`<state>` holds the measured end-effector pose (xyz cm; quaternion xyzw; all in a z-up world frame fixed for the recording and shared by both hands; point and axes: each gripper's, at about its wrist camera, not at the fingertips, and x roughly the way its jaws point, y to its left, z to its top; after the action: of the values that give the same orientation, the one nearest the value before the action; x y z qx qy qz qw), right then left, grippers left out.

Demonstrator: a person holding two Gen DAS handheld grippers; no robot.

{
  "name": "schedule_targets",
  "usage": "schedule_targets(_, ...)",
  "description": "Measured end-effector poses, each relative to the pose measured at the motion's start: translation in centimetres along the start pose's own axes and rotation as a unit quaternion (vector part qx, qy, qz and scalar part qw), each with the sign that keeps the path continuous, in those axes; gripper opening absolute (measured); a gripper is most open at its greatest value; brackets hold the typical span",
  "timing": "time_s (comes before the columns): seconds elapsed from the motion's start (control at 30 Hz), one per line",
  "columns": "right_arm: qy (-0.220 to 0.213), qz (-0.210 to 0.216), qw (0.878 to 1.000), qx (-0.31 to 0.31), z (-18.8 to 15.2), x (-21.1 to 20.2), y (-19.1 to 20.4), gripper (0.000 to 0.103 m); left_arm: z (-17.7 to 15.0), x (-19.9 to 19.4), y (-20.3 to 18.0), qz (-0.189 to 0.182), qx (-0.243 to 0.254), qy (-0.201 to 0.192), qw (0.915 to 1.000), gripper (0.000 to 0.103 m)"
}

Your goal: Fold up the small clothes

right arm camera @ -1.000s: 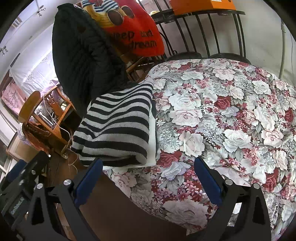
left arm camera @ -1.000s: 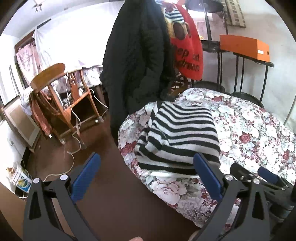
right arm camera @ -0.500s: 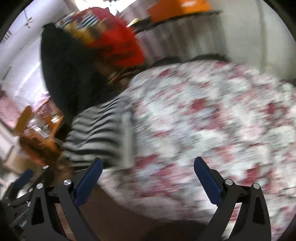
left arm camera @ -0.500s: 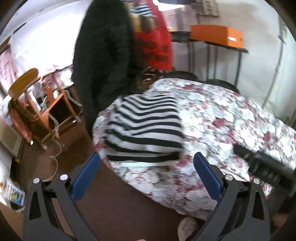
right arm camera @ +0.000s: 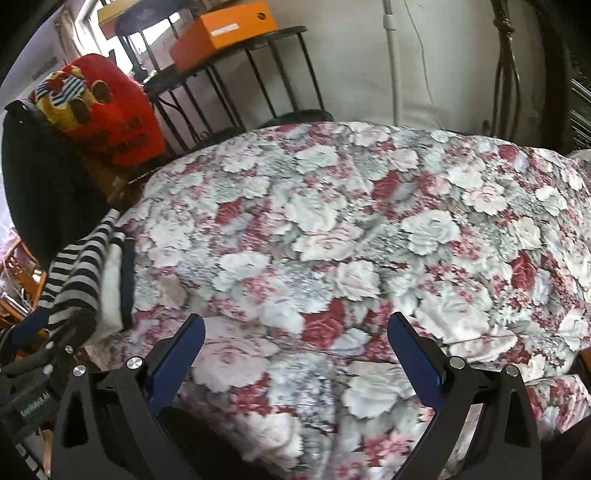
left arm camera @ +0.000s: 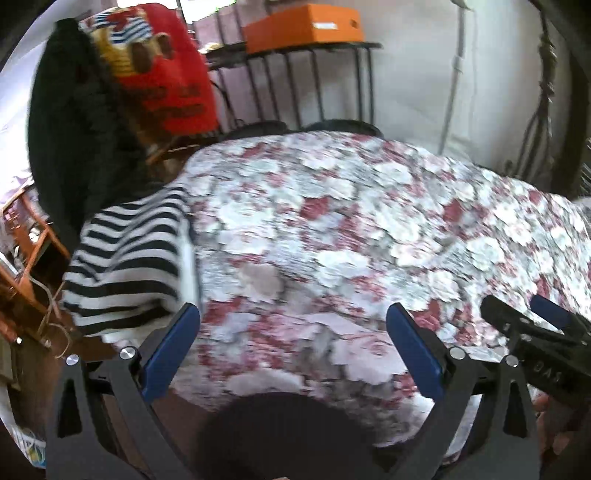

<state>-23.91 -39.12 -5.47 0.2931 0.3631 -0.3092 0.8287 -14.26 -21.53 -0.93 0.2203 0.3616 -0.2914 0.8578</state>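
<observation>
Jaws spread on left gripper (left arm camera: 293, 347) and right gripper (right arm camera: 295, 350), both empty over bench (right arm camera: 332, 229). Folded striped top (left arm camera: 129, 258) at bench's left edge. Orange box (left arm camera: 303, 27) on rack behind bench.

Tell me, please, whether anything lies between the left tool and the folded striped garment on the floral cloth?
Nothing visible does. The left tool hangs open over bare floral cloth, and the striped garment lies just beyond its left finger, unobstructed.

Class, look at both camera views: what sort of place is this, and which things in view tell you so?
Most likely a lived-in room at home. A floral cloth covers the work surface, a folded striped garment lies at its edge, and a dark coat and red printed fabric hang behind.
</observation>
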Motion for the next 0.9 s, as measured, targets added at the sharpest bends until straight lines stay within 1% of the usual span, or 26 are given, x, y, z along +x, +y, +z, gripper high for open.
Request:
schedule_targets(0.13, 0.013, -0.011, 1.0, 0.012, -0.2, 1.1, -1.1, 0.099, -0.5, 2.1, -2.1, -0.014, 0.015, 0.027, 0.9994, 0.098)
schedule_targets(0.23, 0.026, -0.014, 0.999, 0.017, -0.4, 1.9, -1.3, 0.099, -0.8, 3.5, -2.3, -0.016, 0.014, 0.039, 0.999, 0.098)
schedule_targets(0.37, 0.036, -0.014, 0.999, 0.009, -0.6, 2.8, -0.9, 0.099, -1.1, 4.8, -1.6, -0.01, 0.002, 0.047, 0.9988, 0.098)
schedule_targets(0.53, 0.04, -0.019, 0.999, -0.001, -0.8, 3.3, -0.5, 0.099, -1.1, 5.5, -1.1, -0.012, -0.012, 0.044, 0.9989, 0.098)
schedule_targets(0.73, 0.041, -0.016, 0.999, 0.008, -0.6, 3.5, -0.6, 0.099, -1.0, 5.0, -1.4, -0.004, -0.003, 0.03, 0.9995, 0.098)
schedule_targets(0.9, 0.038, -0.013, 0.999, 0.004, -0.7, 3.5, -0.3, 0.099, -1.0, 5.1, -0.9, -0.006, -0.011, 0.034, 0.9993, 0.098)
